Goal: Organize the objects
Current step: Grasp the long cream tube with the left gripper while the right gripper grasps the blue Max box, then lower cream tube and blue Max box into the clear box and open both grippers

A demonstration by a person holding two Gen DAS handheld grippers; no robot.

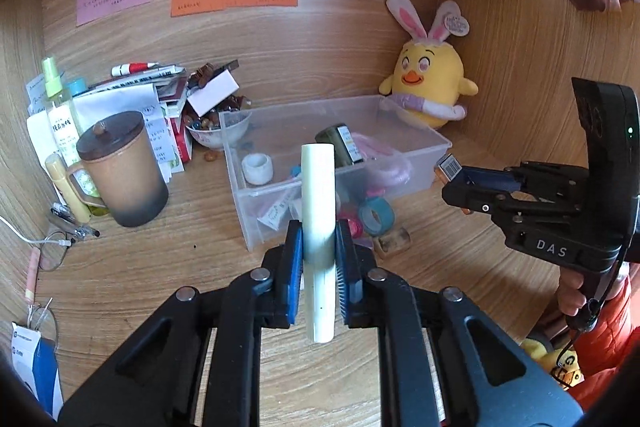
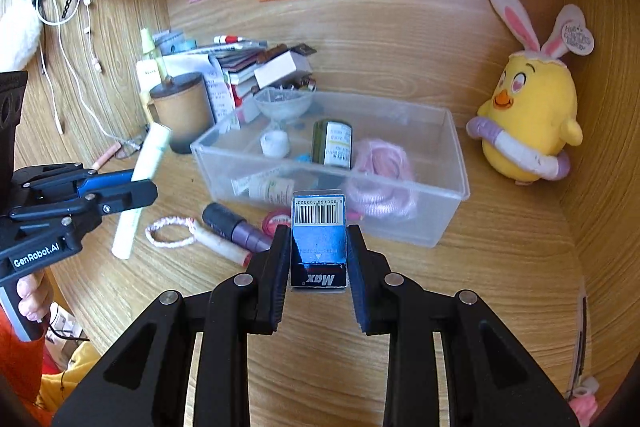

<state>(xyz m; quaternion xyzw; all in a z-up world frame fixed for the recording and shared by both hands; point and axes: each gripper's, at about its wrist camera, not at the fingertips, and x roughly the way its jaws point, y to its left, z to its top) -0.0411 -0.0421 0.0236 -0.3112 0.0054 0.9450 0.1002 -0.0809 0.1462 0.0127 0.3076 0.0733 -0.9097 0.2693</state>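
My left gripper (image 1: 318, 247) is shut on a pale white tube (image 1: 318, 187), held upright above the desk in front of the clear plastic box (image 1: 436, 147). In the right wrist view that same left gripper (image 2: 140, 187) shows at the left with the white tube (image 2: 146, 163) slanting through it. My right gripper (image 2: 318, 243) is shut on a small blue box with a barcode (image 2: 319, 227), just in front of the clear plastic box (image 2: 456, 155). The left wrist view shows the right gripper (image 1: 450, 173) at the right, with the blue box (image 1: 450, 167) at its tip.
Inside the clear box lie a dark green bottle (image 2: 332, 143), pink yarn (image 2: 380, 171) and a small white jar (image 2: 275, 143). On the desk lie a purple tube (image 2: 234, 227) and a hair tie (image 2: 172, 231). A brown lidded mug (image 1: 122, 167), a paper stack and a yellow chick plush (image 2: 528, 115) stand behind.
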